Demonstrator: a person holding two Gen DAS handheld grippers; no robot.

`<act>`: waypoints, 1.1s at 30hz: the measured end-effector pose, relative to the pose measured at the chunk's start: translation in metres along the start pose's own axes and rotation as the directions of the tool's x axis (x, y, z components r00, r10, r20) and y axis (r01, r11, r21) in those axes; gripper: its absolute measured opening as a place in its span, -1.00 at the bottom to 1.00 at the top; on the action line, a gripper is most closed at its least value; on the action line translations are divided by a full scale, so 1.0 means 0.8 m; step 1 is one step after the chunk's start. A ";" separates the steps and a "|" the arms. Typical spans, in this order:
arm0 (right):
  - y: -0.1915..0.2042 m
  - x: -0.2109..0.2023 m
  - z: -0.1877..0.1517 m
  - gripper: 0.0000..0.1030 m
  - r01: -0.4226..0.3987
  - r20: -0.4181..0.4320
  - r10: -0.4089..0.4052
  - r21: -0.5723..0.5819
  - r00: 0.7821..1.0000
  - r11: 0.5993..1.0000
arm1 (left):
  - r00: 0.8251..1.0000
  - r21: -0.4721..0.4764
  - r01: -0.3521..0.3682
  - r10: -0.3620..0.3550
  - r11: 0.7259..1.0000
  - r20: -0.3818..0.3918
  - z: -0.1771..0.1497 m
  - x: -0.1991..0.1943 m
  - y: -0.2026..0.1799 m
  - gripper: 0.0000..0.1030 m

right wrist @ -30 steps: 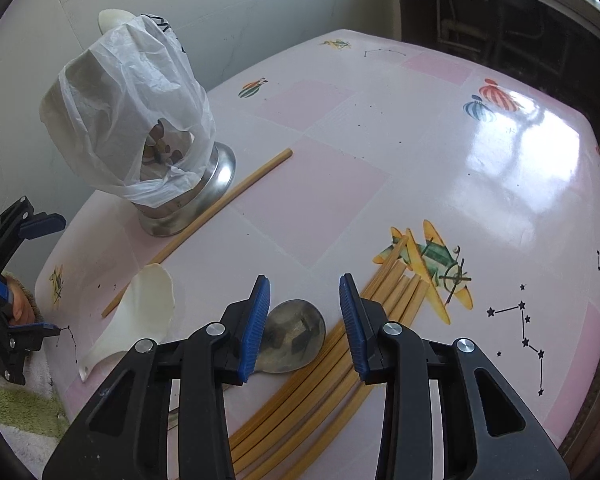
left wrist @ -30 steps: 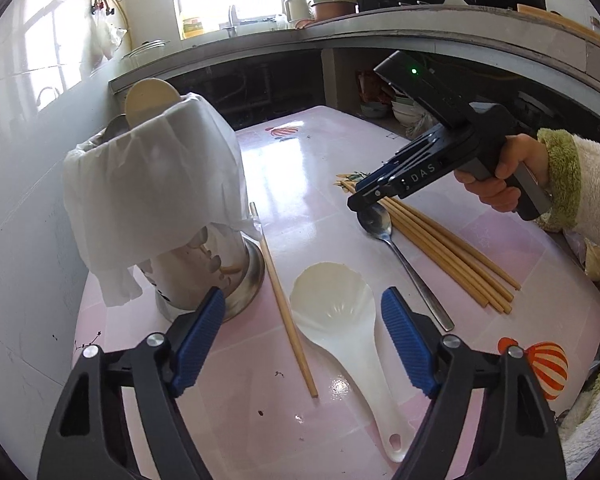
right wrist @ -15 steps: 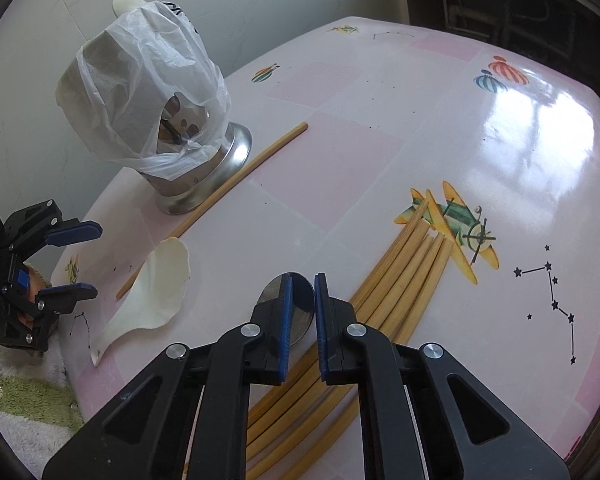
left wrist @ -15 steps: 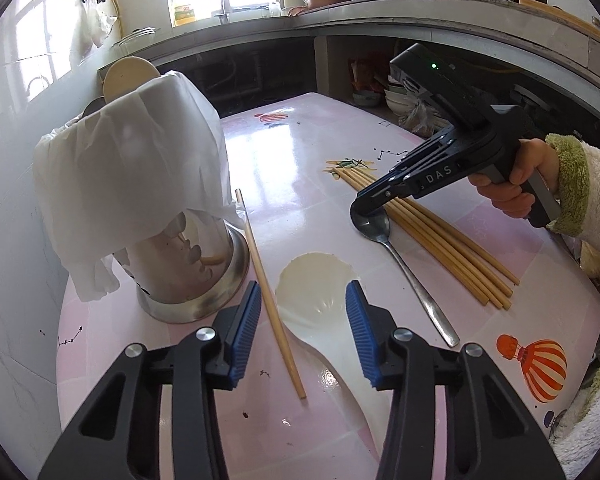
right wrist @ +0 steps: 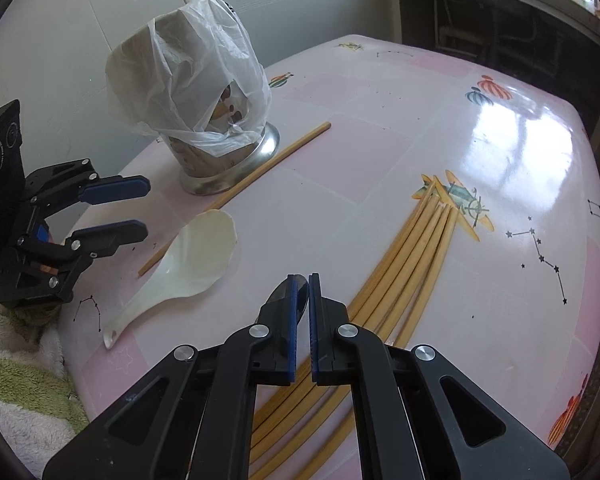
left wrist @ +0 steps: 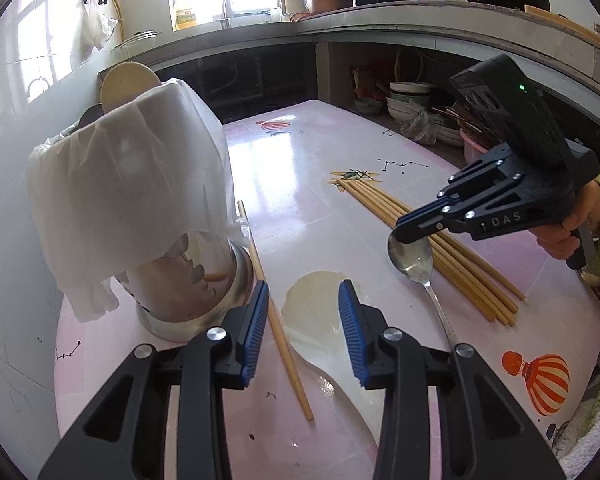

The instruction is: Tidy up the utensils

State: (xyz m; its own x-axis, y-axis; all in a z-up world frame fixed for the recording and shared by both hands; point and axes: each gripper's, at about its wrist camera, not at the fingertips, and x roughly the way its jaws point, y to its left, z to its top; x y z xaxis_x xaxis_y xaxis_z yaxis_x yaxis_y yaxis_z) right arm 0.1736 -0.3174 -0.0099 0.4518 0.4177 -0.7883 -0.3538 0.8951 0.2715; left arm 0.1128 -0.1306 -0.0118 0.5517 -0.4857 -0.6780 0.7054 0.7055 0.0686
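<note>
**A:** Your right gripper [right wrist: 303,312] has its pads together on the bowl of the metal spoon [left wrist: 414,256], which has its bowl raised a little off the pink table [left wrist: 300,208] while the handle end looks to rest on it, just left of the bundle of chopsticks [left wrist: 432,244].

**B:** And my left?

**A:** Your left gripper [left wrist: 303,330] is closing around the head of the white rice paddle [right wrist: 198,252]; the pads look not to touch it yet. The paddle lies flat, near the single chopstick [left wrist: 274,296].

**B:** So which step is this?

**A:** I'd call it pick-up, both tools at once. Next, lift the spoon clear and carry it to the bag-covered steel holder [left wrist: 188,284] at the far left. The plastic bag [right wrist: 188,60] drapes the rim, so aim for the opening.
</note>
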 end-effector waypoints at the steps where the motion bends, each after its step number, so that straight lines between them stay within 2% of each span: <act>1: 0.000 -0.001 -0.002 -0.94 0.000 0.003 0.000 0.007 1.000 1.000 | 1.000 0.005 0.012 -0.012 1.000 -0.002 0.003 0.004 0.001 -0.32; 8: -0.006 0.001 -0.007 -0.94 -0.006 -0.003 0.006 0.046 1.000 0.999 | 0.991 0.060 0.123 -0.119 0.991 -0.068 0.025 0.033 0.000 -0.32; 15: -0.010 0.009 -0.012 -0.93 -0.014 -0.028 0.016 0.051 0.999 0.999 | 0.985 0.077 0.141 -0.132 0.987 -0.108 0.037 0.051 0.000 -0.32; 22: -0.016 0.013 -0.012 -0.93 -0.071 -0.026 0.074 0.090 0.997 0.993 | 0.959 0.067 0.183 -0.163 0.981 -0.233 0.030 0.068 0.002 -0.30; 27: -0.023 0.012 -0.011 -0.93 -0.122 -0.013 0.125 0.134 0.992 0.983 | 0.948 0.016 0.218 -0.208 0.976 -0.242 0.023 0.062 0.007 -0.30; 33: -0.036 0.011 -0.013 -0.86 -0.210 0.009 0.214 0.221 0.977 0.952 | 0.942 0.004 0.226 -0.217 0.974 -0.257 0.019 0.058 0.009 -0.32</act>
State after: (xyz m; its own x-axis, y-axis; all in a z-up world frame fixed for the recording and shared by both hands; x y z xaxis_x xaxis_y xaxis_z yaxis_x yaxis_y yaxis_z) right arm 0.1793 -0.3415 -0.0301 0.3733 0.6006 -0.7071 -0.2508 0.7991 0.5463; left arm 0.1503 -0.1560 -0.0317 0.2517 -0.4781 -0.8415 0.8136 0.5754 -0.0835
